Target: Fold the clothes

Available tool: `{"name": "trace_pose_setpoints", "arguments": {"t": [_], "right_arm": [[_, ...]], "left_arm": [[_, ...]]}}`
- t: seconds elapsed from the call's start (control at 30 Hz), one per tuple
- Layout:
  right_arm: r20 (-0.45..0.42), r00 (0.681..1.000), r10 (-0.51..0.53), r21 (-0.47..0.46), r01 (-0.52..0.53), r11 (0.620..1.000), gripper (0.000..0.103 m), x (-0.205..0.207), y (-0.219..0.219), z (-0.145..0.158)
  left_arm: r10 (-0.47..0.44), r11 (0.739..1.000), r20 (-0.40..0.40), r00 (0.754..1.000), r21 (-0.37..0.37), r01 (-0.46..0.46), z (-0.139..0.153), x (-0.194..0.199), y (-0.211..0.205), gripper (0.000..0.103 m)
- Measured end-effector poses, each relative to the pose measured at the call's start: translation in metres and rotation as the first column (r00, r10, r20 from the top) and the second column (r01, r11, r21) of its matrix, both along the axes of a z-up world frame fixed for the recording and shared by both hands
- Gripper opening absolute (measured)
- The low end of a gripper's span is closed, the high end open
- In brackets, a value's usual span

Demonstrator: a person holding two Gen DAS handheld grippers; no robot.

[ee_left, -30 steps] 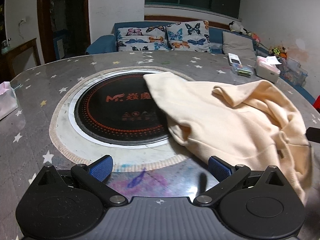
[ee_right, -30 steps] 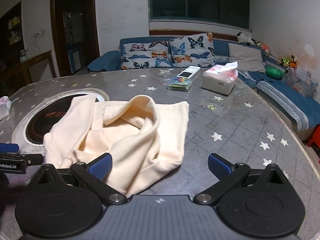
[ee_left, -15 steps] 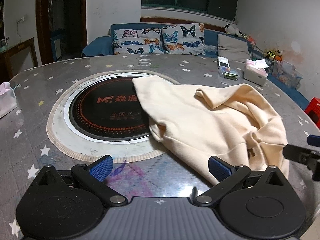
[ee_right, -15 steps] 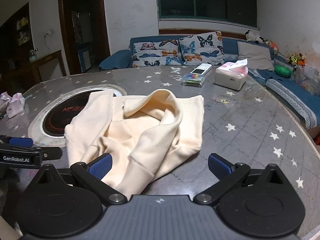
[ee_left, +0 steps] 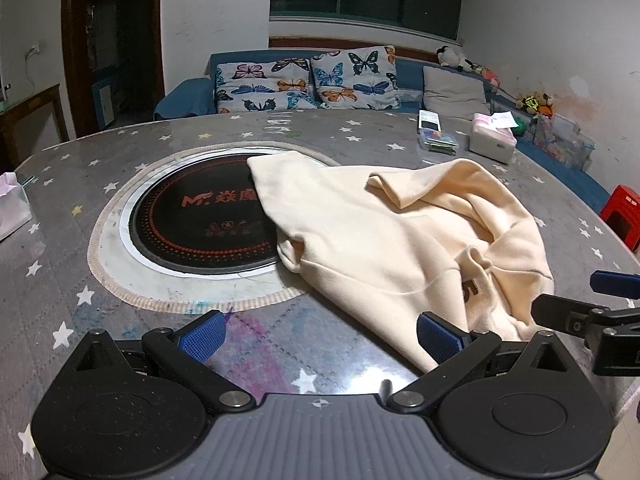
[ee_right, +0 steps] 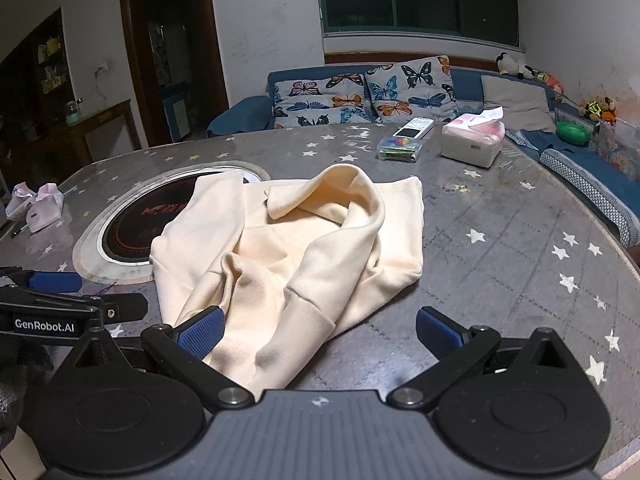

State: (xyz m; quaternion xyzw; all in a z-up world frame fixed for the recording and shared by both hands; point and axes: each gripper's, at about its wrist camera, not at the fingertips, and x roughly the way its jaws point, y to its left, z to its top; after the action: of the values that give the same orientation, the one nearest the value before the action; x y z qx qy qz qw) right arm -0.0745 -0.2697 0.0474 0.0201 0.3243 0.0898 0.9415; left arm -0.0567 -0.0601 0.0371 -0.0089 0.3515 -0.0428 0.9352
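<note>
The cream sweatshirt lies rumpled on the starry surface, one edge draped over the round black hotplate set into it, and it is not in a neat fold: a sleeve loops across the body and a ridge of cloth stands up near the far side.

Your right gripper has its jaws spread wide with nothing between them, and the near hem of the garment lies just ahead of its left pad, so this gripper is the closer of the two.

Your left gripper is likewise spread and empty; from it the sweatshirt lies ahead and to the right, with only its near corner reaching toward the right pad.

The garment's long axis appears to run from the hotplate toward the bare surface on the right, though the bunching makes that hard to read.

Judging by this, the cloth sits between your two grippers, nearer the right one, whether it awaits spreading or another fold.
</note>
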Motion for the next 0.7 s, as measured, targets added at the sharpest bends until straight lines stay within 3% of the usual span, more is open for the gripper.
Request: {"name": "trace_pose_setpoints", "arguments": {"t": [0.7], "right_arm": [[0.005,1.0,0.029,0.006,-0.029,1.0,0.103,-0.03,0.001,0.001]], "left_arm": [[-0.051,0.998,0.007,0.999,0.026,0.051,0.001,-0.024,-0.013,0.103]]}}
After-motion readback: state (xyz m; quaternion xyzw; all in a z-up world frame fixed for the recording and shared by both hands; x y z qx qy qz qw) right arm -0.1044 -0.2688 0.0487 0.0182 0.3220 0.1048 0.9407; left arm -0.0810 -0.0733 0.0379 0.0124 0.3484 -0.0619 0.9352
